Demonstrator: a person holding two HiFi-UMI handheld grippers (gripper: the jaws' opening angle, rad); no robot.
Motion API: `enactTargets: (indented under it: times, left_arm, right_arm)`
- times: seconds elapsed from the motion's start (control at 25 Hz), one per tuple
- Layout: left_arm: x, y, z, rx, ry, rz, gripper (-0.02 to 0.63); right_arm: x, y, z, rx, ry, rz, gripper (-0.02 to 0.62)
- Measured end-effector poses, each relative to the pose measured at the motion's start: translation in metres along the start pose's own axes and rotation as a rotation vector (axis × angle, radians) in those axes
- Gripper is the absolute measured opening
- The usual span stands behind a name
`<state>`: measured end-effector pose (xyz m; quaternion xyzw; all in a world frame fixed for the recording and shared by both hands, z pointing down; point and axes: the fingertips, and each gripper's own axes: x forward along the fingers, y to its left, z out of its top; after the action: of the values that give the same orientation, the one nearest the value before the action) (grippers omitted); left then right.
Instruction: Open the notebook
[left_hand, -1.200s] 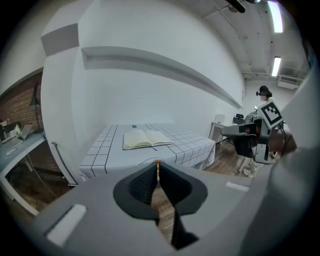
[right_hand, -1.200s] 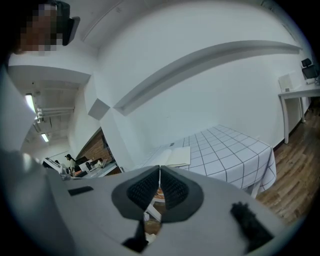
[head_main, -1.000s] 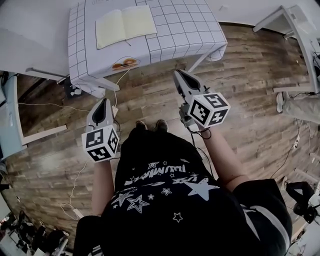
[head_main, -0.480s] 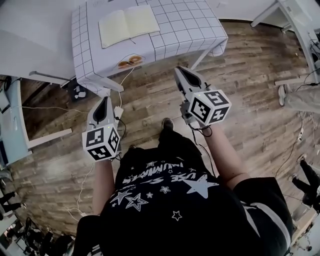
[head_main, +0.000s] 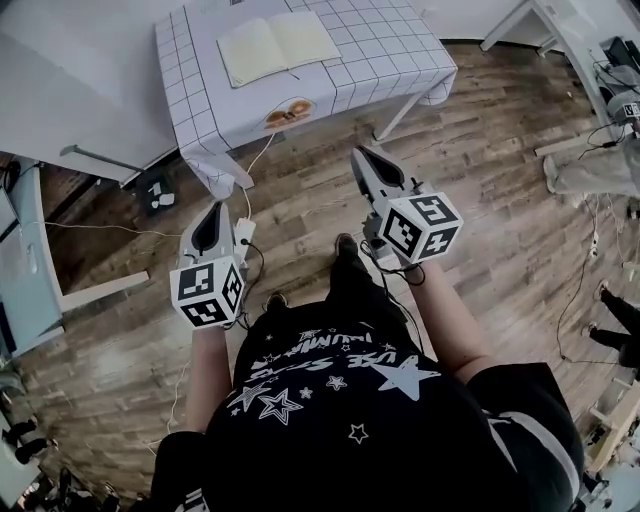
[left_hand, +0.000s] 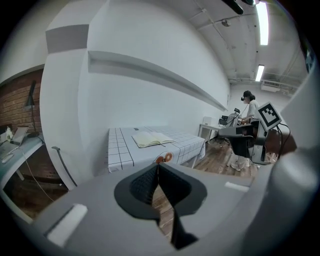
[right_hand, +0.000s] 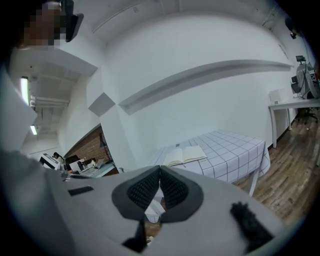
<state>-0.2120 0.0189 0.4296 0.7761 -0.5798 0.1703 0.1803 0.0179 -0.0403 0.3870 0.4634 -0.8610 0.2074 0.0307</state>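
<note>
The notebook (head_main: 278, 45) lies open with pale cream pages up on the table (head_main: 400, 50), which has a white grid-patterned cloth. It also shows in the left gripper view, notebook (left_hand: 152, 139), and in the right gripper view, notebook (right_hand: 184, 155). Both grippers are held over the wooden floor, well short of the table. My left gripper (head_main: 211, 213) is shut and holds nothing, as the left gripper (left_hand: 158, 165) shows in its own view. My right gripper (head_main: 362, 156) is shut and holds nothing, which the right gripper (right_hand: 160, 169) confirms.
A white power strip (head_main: 245, 232) and cables lie on the floor between me and the table. A pale desk (head_main: 22, 255) stands at the left, and white desks (head_main: 560, 25) at the right. Another person (left_hand: 248, 107) stands far right by equipment.
The person's feet have shifted in a step, and the table with the notebook has drifted rightward in the head view. Both grippers stay shut and have sunk slightly in the frame.
</note>
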Motion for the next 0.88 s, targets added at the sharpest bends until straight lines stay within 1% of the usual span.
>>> enactTargets:
  times: [0.16,0.32,0.44,0.56,0.72,0.88]
  left_arm:
    - [-0.026,0.018,-0.008,-0.013,-0.034,-0.029,0.012]
    - [-0.051,0.036,-0.021,-0.014,-0.047,-0.066,0.011]
    - [-0.069,0.047,-0.029,-0.007,-0.053,-0.099,0.011]
    - [-0.081,0.059,-0.03,0.012,-0.061,-0.138,0.011]
    - [-0.085,0.079,-0.018,0.03,-0.07,-0.208,0.011]
    - [-0.105,0.069,-0.031,0.04,-0.091,-0.244,0.011]
  right_arm:
    - [-0.004,0.041,-0.016,-0.029,0.014,-0.009,0.015]
    - [-0.01,0.085,-0.03,-0.057,0.019,-0.016,0.015]
    - [-0.02,0.111,-0.039,-0.077,0.016,-0.038,0.017]
    - [-0.029,0.129,-0.047,-0.077,0.016,-0.083,0.017]
    - [-0.028,0.151,-0.05,-0.067,0.02,-0.146,0.015]
    - [-0.054,0.169,-0.066,-0.081,0.01,-0.165,0.015]
